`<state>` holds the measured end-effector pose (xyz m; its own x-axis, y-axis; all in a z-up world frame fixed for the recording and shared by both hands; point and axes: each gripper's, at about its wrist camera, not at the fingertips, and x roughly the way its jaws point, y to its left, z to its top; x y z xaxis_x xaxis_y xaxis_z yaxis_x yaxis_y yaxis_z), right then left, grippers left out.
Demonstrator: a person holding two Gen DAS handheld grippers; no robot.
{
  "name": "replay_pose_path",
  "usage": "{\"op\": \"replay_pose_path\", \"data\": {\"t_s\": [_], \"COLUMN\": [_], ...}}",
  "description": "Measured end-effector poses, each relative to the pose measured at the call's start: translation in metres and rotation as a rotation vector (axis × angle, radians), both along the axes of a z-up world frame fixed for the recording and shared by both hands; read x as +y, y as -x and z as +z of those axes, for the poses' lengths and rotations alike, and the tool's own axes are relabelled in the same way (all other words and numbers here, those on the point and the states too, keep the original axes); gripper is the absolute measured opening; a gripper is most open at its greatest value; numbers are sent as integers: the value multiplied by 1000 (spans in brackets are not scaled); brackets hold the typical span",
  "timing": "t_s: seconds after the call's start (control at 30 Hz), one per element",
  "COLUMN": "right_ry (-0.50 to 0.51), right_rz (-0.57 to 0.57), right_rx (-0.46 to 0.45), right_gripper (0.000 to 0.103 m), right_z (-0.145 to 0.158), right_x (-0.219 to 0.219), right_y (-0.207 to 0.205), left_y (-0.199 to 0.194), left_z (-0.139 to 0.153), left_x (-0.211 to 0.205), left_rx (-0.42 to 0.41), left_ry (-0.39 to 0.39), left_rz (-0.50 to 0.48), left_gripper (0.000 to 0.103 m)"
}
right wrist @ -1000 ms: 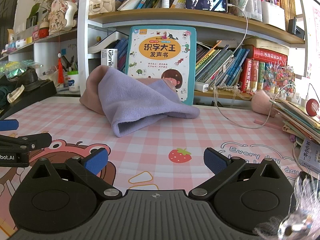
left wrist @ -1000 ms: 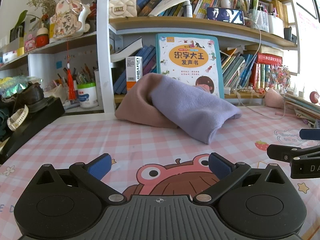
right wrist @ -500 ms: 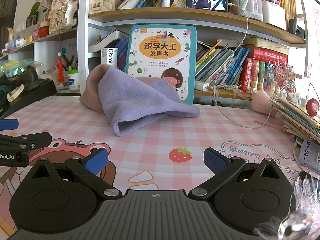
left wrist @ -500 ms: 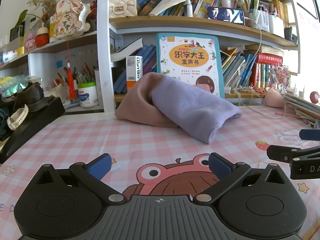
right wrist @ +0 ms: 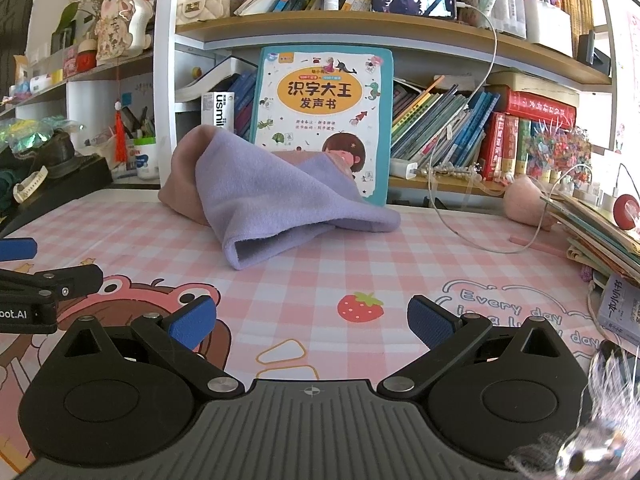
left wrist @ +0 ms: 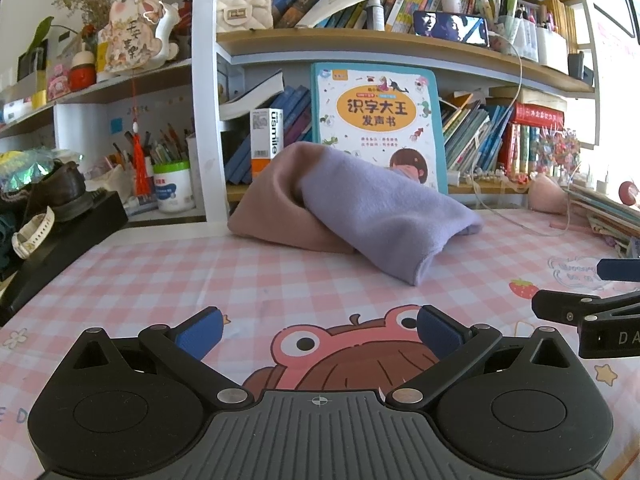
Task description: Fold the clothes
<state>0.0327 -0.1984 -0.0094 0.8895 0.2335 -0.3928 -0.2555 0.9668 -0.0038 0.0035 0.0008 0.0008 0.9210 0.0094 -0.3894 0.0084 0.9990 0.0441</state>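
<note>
A lilac cloth (left wrist: 384, 216) (right wrist: 280, 204) lies draped over a crumpled pink cloth (left wrist: 276, 212) (right wrist: 182, 184) at the back of the pink checked table mat (left wrist: 160, 280) (right wrist: 320, 272), against the bookshelf. My left gripper (left wrist: 319, 330) hovers low over the mat's frog picture, well short of the cloths, open and holding nothing. My right gripper (right wrist: 312, 322) sits beside it to the right, also open and holding nothing, near a strawberry print. Each gripper shows at the edge of the other's view.
A large picture book (left wrist: 378, 124) (right wrist: 324, 120) stands behind the cloths. Bookshelves fill the back. A black box with a shoe (left wrist: 60, 216) lies at the left. Stacked books (right wrist: 592, 232) and a white cable (right wrist: 472, 208) lie at the right.
</note>
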Motion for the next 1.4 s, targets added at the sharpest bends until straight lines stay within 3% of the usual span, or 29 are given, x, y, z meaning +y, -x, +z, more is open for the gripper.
{"op": "replay_pose_path", "data": {"t_s": [0.5,1.0,1.23,1.4], "right_ry": [7,11,40,36], "right_rz": [-10,-21,-24,16], "right_rx": [1,-7,33,36], "right_gripper": [103,103,103,103], "right_z": [0,0,-2,-2], "right_x": [0,1,5,6], "right_y": [0,1,-5,-5], "left_y": [-4,2,7,11], "left_z": [-2,0,2,3], "left_x": [-5,-2,-2,-3], "left_rx": [26,-12,-49,-73], "left_ry": [-23,-11,-21,-18], "left_rz": [-19,-12,30,-3], "left_gripper": [103,103,103,103]}}
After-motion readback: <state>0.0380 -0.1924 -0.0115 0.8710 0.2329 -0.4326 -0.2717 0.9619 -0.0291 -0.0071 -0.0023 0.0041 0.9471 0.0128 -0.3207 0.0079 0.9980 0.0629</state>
